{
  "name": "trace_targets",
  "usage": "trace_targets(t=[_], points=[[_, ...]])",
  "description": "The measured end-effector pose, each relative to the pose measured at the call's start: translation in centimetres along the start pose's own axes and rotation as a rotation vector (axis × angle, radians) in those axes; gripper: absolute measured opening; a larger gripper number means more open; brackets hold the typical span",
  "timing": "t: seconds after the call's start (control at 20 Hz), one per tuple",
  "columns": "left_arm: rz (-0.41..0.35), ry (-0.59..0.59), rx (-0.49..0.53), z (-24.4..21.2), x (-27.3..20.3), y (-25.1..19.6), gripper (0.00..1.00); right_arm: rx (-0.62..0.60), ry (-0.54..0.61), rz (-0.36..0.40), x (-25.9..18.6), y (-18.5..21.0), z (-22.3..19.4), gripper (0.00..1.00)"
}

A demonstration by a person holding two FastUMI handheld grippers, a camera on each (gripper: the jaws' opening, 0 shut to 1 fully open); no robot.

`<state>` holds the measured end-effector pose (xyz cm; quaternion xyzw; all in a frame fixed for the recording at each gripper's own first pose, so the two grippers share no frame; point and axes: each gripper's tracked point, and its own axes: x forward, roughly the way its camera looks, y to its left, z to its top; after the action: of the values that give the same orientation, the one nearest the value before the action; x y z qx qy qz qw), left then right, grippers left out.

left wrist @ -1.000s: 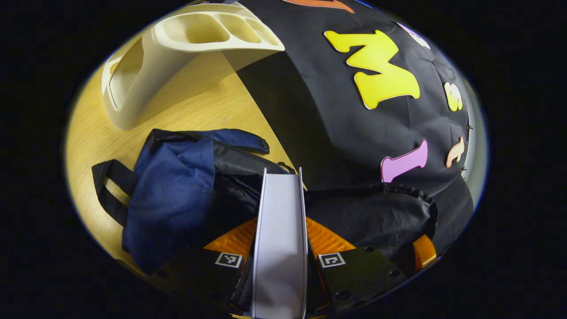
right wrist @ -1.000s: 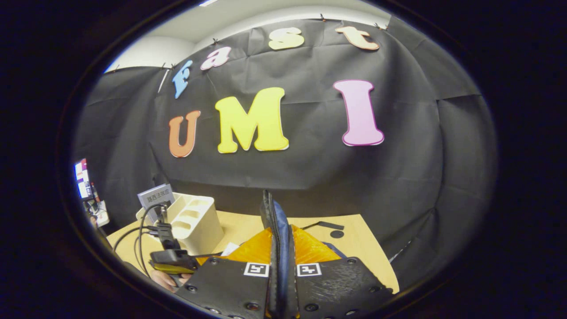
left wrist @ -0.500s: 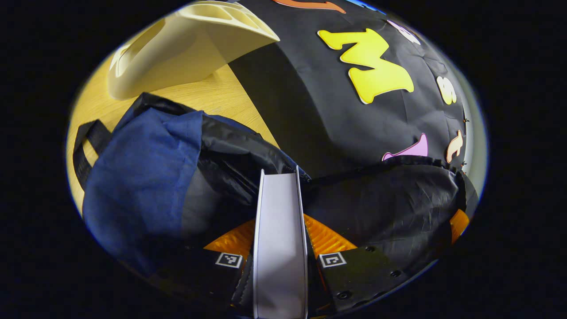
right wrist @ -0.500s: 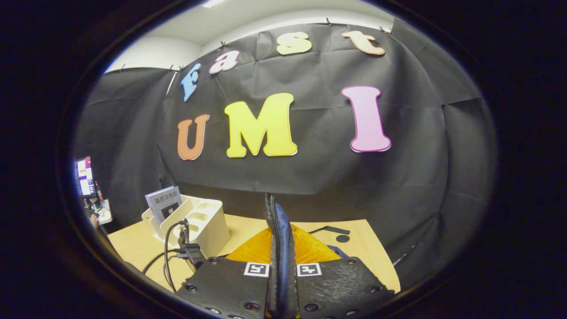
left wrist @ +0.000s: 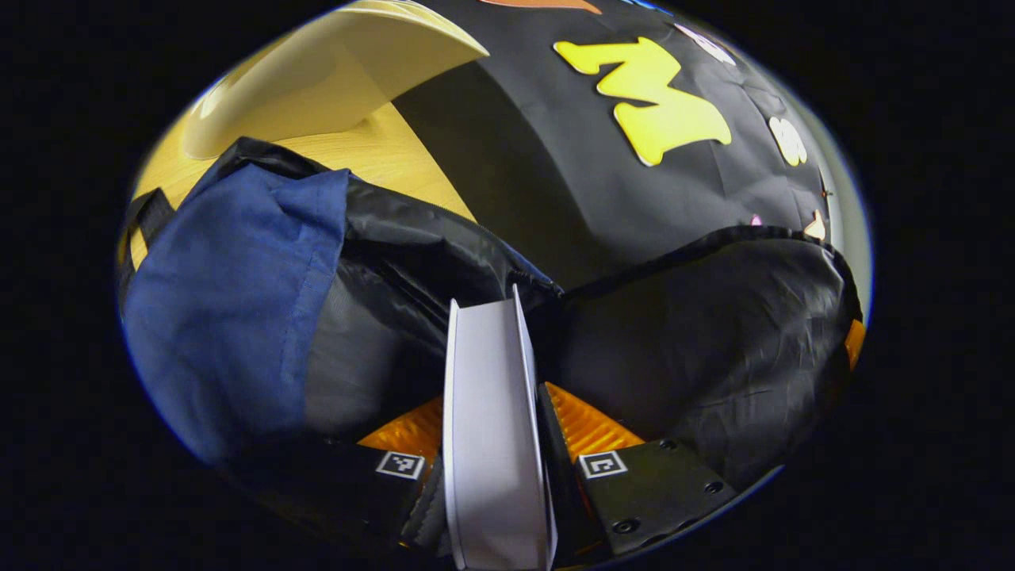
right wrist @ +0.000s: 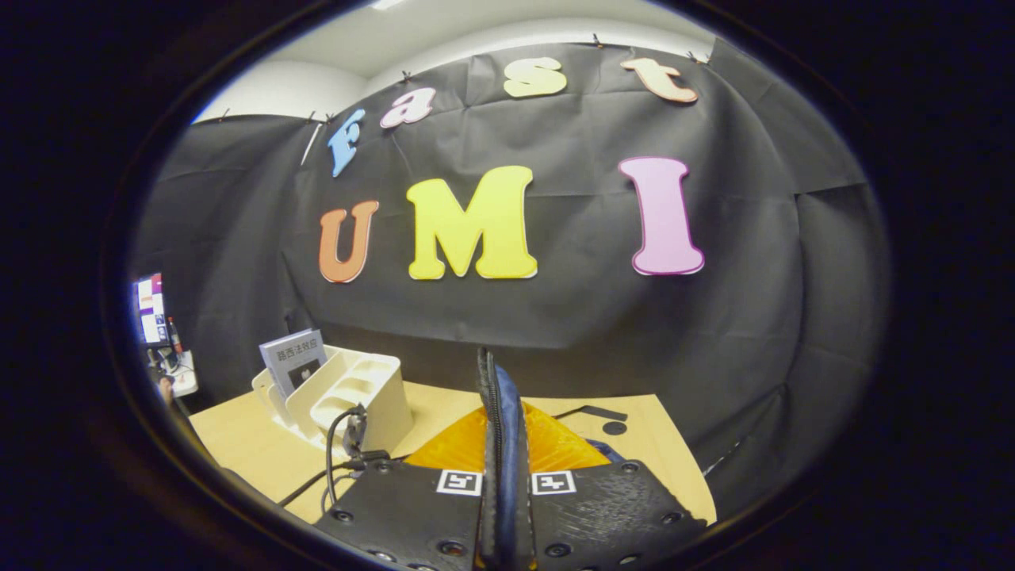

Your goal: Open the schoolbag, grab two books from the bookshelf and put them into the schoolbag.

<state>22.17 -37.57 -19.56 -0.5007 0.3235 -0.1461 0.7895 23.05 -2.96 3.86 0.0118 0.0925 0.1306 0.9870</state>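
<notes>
In the left gripper view a pale grey book (left wrist: pixel 492 412) stands edge-on between my left gripper's (left wrist: pixel 496 420) fingers, which are shut on it. Its far end reaches into the open mouth of the navy schoolbag (left wrist: pixel 238 293), whose black lining (left wrist: pixel 698 341) spreads to the right. In the right gripper view my right gripper (right wrist: pixel 501 440) is shut on the schoolbag's zippered rim (right wrist: pixel 496 412), holding it up. A cream bookshelf (right wrist: pixel 349 392) stands at the left on the wooden table (right wrist: pixel 238 444) with one grey book (right wrist: pixel 292 358) upright in it.
The cream bookshelf (left wrist: pixel 317 79) rises beyond the bag in the left gripper view. A black cable (right wrist: pixel 337 444) loops near the right gripper's left side. A black strap (right wrist: pixel 591 411) and a small dark disc (right wrist: pixel 614 428) lie on the table behind the bag.
The left gripper has carried the book closer and lower into the bag's opening, which now looms larger. The right gripper kept its hold on the bag's rim, lifting slightly.
</notes>
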Motion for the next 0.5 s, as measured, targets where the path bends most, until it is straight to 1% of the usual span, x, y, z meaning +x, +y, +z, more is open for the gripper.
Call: trace_targets(t=[0.05, 0.15, 0.2, 0.25, 0.35, 0.5], points=[[0.01, 0.021, 0.001, -0.1, -0.2, 0.6, 0.66, 0.003, 0.007, -0.015, 0.0, -0.6, -0.3, 0.08], [0.049, 0.053, 0.002, 0.0, -0.8, 1.6, 0.73, 0.004, 0.019, -0.039, 0.1, -1.6, -0.8, 0.08], [0.073, 0.089, 0.009, -0.3, -1.3, 2.0, 0.88, 0.005, 0.024, -0.044, 0.0, -1.8, -1.1, 0.08], [0.078, 0.12, 0.024, -0.4, -1.8, 1.9, 0.8, 0.0, 0.024, -0.046, 0.0, -1.8, -1.1, 0.08], [0.142, 0.146, 0.122, 0.0, -2.6, 2.5, 0.82, -0.021, 0.027, -0.058, -0.1, -2.1, -1.5, 0.08], [0.197, 0.148, 0.281, 0.6, -3.9, 3.0, 0.85, -0.039, 0.037, -0.073, -0.5, -2.5, -2.4, 0.08]])
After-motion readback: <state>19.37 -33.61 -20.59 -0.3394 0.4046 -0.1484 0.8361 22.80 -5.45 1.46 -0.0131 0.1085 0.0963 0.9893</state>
